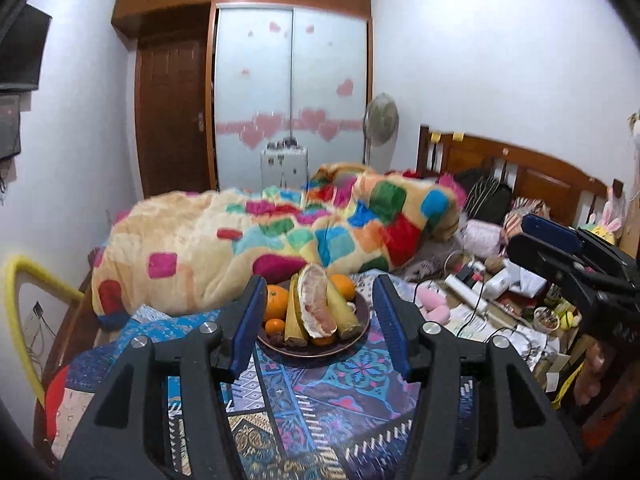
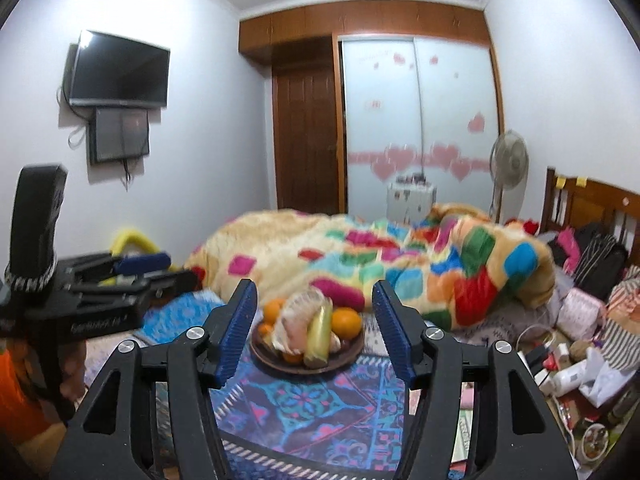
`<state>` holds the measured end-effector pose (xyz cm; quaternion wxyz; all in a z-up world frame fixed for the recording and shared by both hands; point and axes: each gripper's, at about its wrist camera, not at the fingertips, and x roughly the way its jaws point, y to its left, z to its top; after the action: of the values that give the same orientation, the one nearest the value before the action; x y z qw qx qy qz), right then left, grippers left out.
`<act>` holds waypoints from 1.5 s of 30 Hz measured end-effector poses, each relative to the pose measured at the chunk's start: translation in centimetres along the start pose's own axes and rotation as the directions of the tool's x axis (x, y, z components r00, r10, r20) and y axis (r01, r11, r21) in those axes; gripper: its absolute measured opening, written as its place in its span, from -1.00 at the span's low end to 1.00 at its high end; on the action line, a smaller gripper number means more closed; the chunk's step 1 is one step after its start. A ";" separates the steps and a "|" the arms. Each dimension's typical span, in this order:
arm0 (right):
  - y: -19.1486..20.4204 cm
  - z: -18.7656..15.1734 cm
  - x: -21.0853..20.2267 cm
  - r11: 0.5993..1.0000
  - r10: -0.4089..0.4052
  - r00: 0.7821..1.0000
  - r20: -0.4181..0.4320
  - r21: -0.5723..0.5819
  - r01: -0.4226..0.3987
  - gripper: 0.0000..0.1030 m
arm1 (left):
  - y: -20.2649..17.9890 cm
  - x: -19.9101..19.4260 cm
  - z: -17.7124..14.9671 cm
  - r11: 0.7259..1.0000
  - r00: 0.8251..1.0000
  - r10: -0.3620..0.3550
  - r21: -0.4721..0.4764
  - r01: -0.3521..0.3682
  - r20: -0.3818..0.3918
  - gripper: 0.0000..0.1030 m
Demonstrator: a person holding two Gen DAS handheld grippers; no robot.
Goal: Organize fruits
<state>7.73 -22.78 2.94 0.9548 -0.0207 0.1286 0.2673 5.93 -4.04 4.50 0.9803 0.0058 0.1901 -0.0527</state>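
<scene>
While the left gripper (image 1: 316, 320) hangs released with nothing inside, the plate (image 1: 362, 322) of fruits (image 1: 316, 306) sits on the patterned cloth (image 1: 320, 400). From the right wrist, the right gripper (image 2: 314, 328) gapes empty before that plate (image 2: 272, 358).

Small dark fruits on the plate (image 1: 362, 316), under the pomelo (image 1: 316, 304), are too small to identify.

Both the left hand-held gripper (image 1: 316, 320) and the right hand-held gripper (image 2: 314, 330) point slightly downward, jaws parted and empty.
</scene>
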 end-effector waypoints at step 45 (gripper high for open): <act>5.9 -0.8 -7.8 0.997 -0.072 0.983 0.171 -0.002 0.073 1.00 | -1.0 -12.1 -2.7 0.997 0.973 0.073 -0.027 -0.068 0.220 0.98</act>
<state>-1.91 -21.77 4.31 0.9713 -0.0066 0.0443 0.2338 -6.35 -3.75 6.50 0.9966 -0.0026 0.0802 -0.0163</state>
